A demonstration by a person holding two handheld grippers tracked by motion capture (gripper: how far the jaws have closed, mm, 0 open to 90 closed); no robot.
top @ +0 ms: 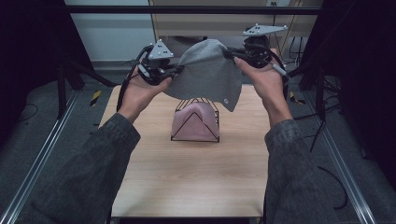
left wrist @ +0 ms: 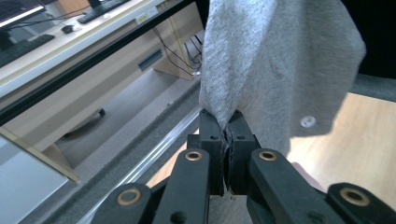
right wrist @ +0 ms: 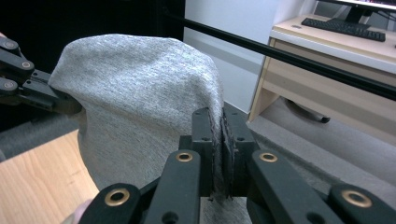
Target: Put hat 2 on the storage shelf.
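While both grippers, left [top: 175, 71] and right [top: 229, 54], pinched the grey cloth [top: 205, 74] aloft, a wire rack [top: 196, 122], apparently holding pink fabric, stood at 6 o'clock beneath.

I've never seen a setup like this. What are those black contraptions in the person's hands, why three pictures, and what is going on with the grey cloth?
No robot here: a person holds a hand-held clamp in each hand. The left tool and right tool each pinch an edge of one grey cloth, stretched in the air between them. The high view looks down from above the wooden table. The other two pictures come from cameras riding on each tool, looking along its black jaws, which are shut on the fabric. Below the cloth stands a black wire rack holding something pink.
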